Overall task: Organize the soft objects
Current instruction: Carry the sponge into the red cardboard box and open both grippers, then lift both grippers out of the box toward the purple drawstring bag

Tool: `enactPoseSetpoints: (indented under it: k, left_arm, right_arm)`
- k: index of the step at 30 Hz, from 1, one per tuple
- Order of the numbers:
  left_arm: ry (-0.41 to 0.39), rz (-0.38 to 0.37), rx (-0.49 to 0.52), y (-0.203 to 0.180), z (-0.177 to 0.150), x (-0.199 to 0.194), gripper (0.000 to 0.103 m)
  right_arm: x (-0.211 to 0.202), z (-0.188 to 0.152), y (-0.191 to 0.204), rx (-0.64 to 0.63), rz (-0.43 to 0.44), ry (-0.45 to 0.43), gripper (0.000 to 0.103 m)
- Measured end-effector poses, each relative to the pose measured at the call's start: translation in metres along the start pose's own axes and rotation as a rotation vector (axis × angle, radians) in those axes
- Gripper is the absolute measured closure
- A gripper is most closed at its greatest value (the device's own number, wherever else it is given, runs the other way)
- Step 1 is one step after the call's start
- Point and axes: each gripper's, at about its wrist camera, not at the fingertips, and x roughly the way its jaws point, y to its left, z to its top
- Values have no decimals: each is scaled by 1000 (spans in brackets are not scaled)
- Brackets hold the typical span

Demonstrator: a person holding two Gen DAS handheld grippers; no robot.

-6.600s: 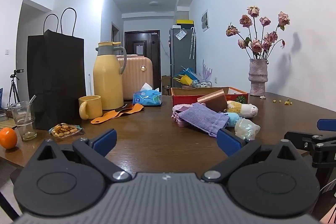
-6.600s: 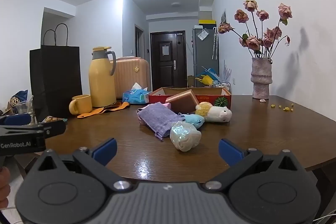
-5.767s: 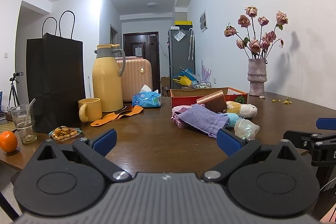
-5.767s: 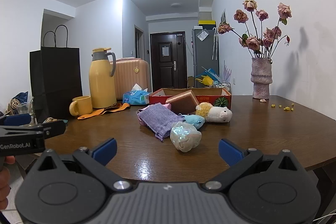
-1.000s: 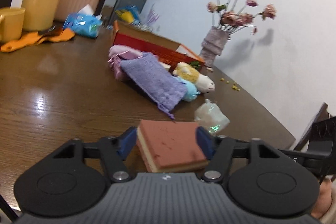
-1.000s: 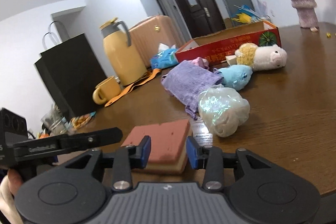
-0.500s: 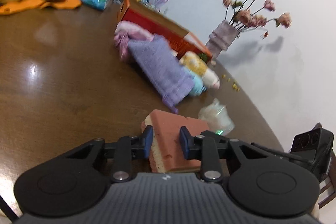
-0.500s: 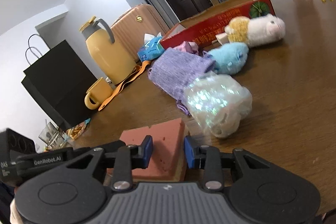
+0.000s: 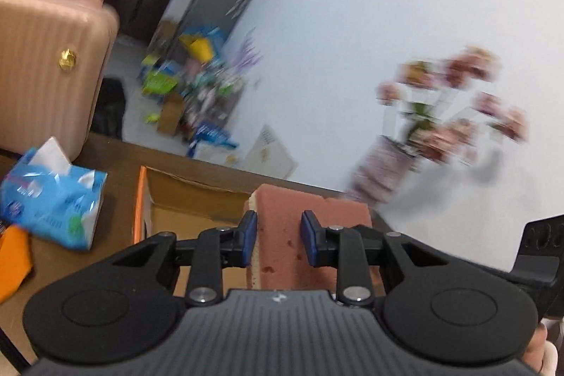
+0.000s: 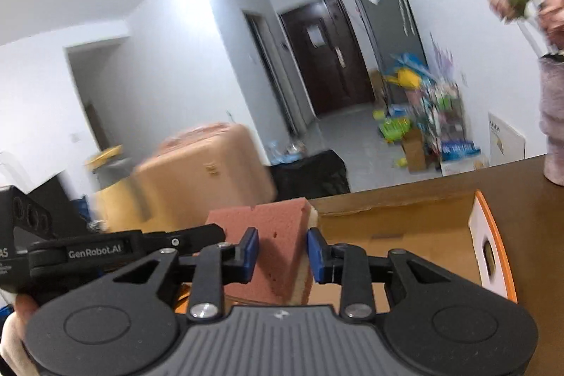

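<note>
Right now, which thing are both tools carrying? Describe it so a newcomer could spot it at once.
Find the open cardboard box with the orange rim on the brown table. Just in front of it, the left tool and the right tool both pinch one sponge. It is a block with a brick-pink top over a pale yellow layer, unlike the blue tissue pack beside the box.

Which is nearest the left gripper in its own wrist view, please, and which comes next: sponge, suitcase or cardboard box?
1. Sponge, pinched between the left gripper pads.
2. Cardboard box, just ahead, under the sponge.
3. Suitcase, far left, beyond the table.
</note>
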Motion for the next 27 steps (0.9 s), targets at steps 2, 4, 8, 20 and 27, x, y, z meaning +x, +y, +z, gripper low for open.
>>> enactPoseSetpoints:
  k: [2,4,8,20,27]
  left_arm:
    - [57,61,-1,17,18,51,76]
    - [109,139,9,32,24,96,76]
    - [196,272,55,60,23,157,70]
    - [138,292,257,41,36,131,38]
    - [3,392,353,14,47,38,16]
  right_arm:
    - [56,24,-27,54,-25,71,74]
    - [112,34,-50,92,-43,161,74]
    - [204,31,-84,152,-93,296,75]
    - [230,40,-83,90,-129,359,72]
    - [102,73,-78,-86,-252,236,27]
